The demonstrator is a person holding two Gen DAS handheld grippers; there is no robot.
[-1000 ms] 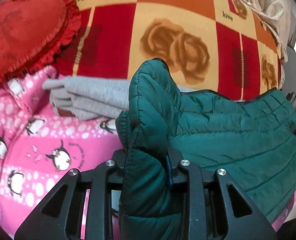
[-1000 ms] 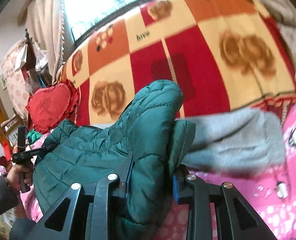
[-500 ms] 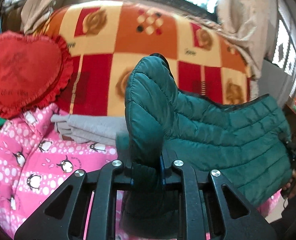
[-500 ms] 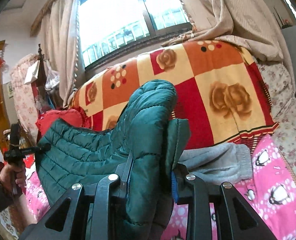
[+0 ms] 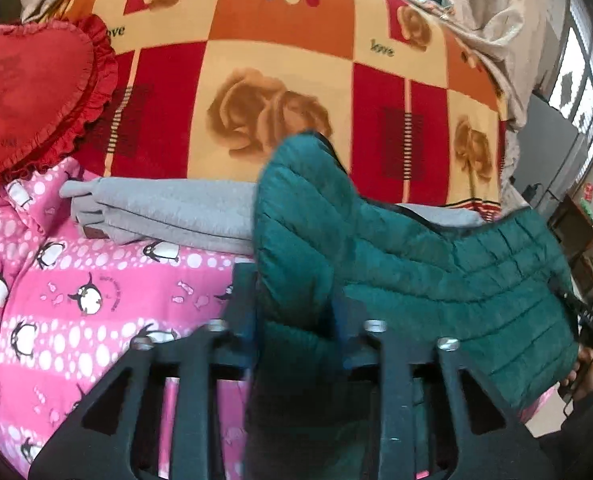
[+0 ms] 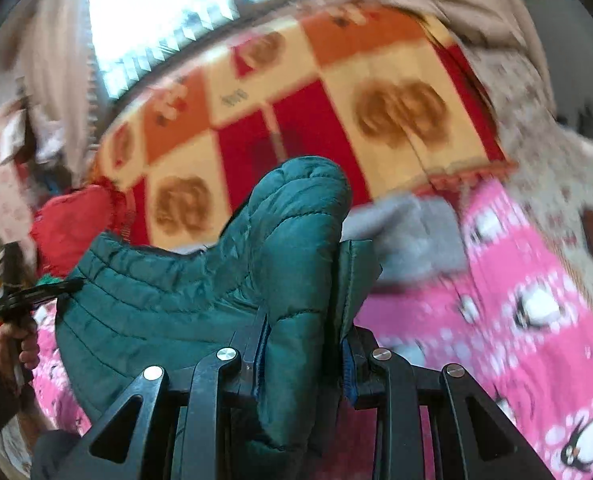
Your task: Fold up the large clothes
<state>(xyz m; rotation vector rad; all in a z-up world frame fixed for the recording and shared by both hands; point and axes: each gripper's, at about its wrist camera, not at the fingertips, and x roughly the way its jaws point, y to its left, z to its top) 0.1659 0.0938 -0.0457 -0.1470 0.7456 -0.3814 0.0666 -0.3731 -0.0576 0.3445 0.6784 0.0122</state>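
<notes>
A green quilted jacket (image 5: 436, 280) hangs stretched between both grippers above a pink penguin blanket (image 5: 76, 300). My left gripper (image 5: 294, 292) has a bunched fold of it between its fingers. Its jaws are opening and stand wider than the fold was pinched before, so the fabric sits loosely there. My right gripper (image 6: 304, 328) is shut on the other bunched end of the jacket (image 6: 156, 300). In the right wrist view a hand at the far left holds the left gripper (image 6: 28, 296). The right gripper (image 5: 592, 320) shows at the left wrist view's right edge.
A folded grey garment (image 5: 168, 212) lies on the pink blanket behind the jacket. Behind it hangs a red, orange and cream rose-patterned blanket (image 5: 276, 80). A red heart cushion (image 5: 28, 88) sits at the left. A curtain and window (image 6: 168, 12) are at the back.
The left jaws have spread apart and the jacket fold between them has widened and slumped lower. Both views have swung, and the right wrist view is now blurred; its grip is unchanged.
</notes>
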